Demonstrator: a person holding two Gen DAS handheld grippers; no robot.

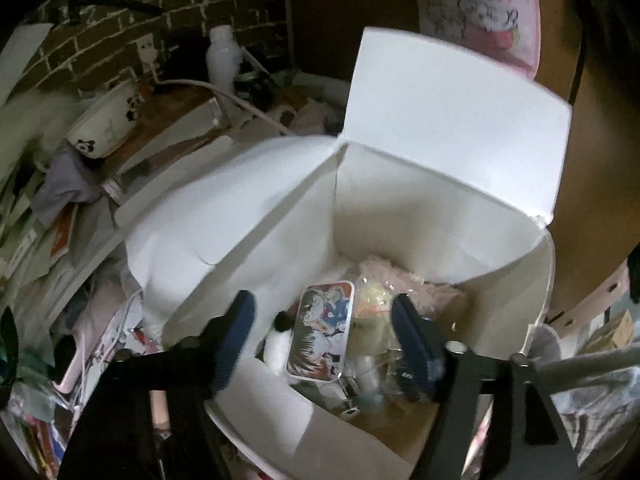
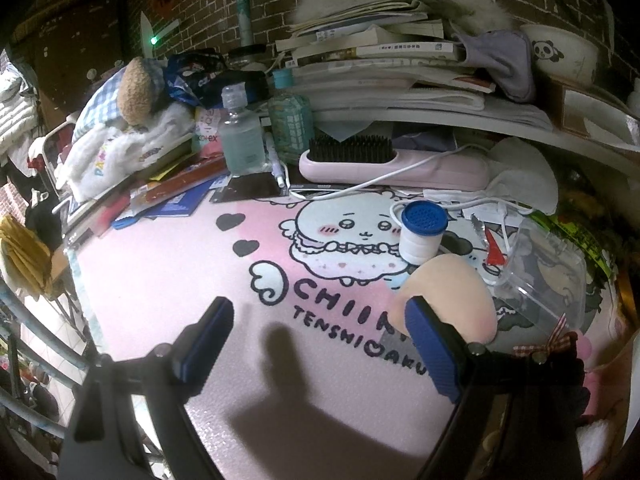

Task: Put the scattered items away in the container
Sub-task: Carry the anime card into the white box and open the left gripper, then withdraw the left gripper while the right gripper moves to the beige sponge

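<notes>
My left gripper [image 1: 322, 308] hangs open over the white cardboard box [image 1: 420, 216], whose flaps stand up. Inside the box lie an anime-print case [image 1: 322, 340], a yellowish item in clear wrap [image 1: 372, 320], a pink fluffy piece [image 1: 400, 276] and a white furry thing [image 1: 276, 348]. The pads touch none of them. My right gripper [image 2: 320, 312] stands open above the pink cartoon mat [image 2: 180, 280], with nothing between its fingers. A beige puff [image 2: 444, 300] lies just beyond its right finger. A white bottle with a blue cap [image 2: 422, 232] and a clear plastic tub [image 2: 548, 272] lie further right.
A pink hairbrush [image 2: 392, 164] with a white cable, a face mask [image 2: 520, 176] and a clear liquid bottle [image 2: 242, 136] line the mat's far edge. Stacked books [image 2: 380, 60] and a panda bowl [image 2: 560, 56] sit behind. Cloth and papers clutter the box's left side [image 1: 80, 200].
</notes>
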